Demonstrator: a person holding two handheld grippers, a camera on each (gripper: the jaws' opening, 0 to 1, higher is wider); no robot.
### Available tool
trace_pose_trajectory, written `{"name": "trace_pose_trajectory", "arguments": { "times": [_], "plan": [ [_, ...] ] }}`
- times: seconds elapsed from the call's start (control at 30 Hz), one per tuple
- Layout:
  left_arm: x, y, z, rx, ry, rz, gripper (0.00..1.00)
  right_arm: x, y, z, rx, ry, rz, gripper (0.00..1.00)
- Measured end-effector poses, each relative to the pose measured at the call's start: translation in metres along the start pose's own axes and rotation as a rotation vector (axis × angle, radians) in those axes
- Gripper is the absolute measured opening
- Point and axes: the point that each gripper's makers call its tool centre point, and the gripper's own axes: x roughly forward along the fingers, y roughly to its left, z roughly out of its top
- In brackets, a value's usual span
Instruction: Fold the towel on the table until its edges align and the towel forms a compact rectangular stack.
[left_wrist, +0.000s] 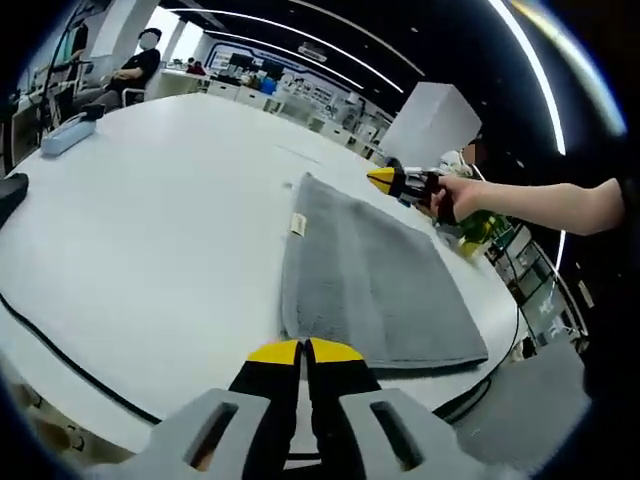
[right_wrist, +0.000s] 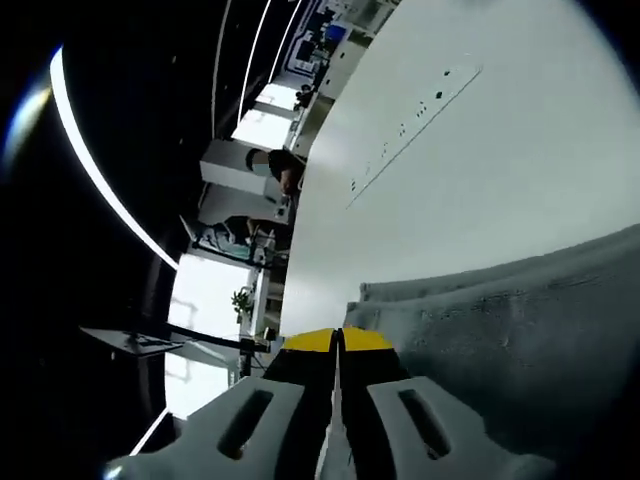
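Holding my left hand-held gripper (left_wrist: 305, 352) and right hand-held gripper (right_wrist: 338, 341) with jaws together at opposite ends of the grey towel (left_wrist: 370, 275), lying flat on the white desk (left_wrist: 150, 230), I'm placed for a fold.

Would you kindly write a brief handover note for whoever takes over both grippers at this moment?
Left gripper: jaws shut, empty, just short of the near edge of the grey towel.
Right gripper: jaws shut at a towel corner; whether cloth is pinched, I cannot tell.
Towel lies flat on the white table, already a rectangle, apparently folded at least once.
Left: any further folds, aligning edges into a compact stack.
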Motion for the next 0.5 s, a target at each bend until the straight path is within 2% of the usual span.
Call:
{"name": "trace_pose_trajectory", "arguments": {
  "times": [0.13,0.23,0.27,0.33,0.4,0.47,0.5],
  "plan": [
    [0.000,-0.004,0.011,0.002,-0.043,0.003,0.05,-0.017,-0.012,0.006,0.009,-0.024,-0.017,0.00],
    [-0.003,-0.004,0.026,0.060,-0.103,0.039,0.16,-0.028,-0.019,0.006,-0.002,-0.032,-0.031,0.00],
    [-0.002,-0.008,0.029,0.059,-0.107,0.026,0.21,-0.033,-0.021,0.005,-0.010,-0.029,-0.035,0.00],
    [-0.001,-0.018,0.036,0.070,-0.121,0.000,0.20,-0.039,-0.024,0.003,-0.015,-0.020,-0.036,0.00],
    [0.004,-0.036,0.041,0.093,-0.122,-0.065,0.20,-0.047,-0.026,0.001,-0.034,-0.009,-0.033,0.00],
    [0.012,-0.056,0.044,0.153,-0.097,-0.121,0.20,-0.056,-0.028,-0.003,-0.049,-0.005,-0.037,0.00],
    [0.017,-0.070,0.050,0.186,-0.099,-0.159,0.20,-0.060,-0.028,-0.004,-0.058,-0.007,-0.034,0.00]
  ]
}}
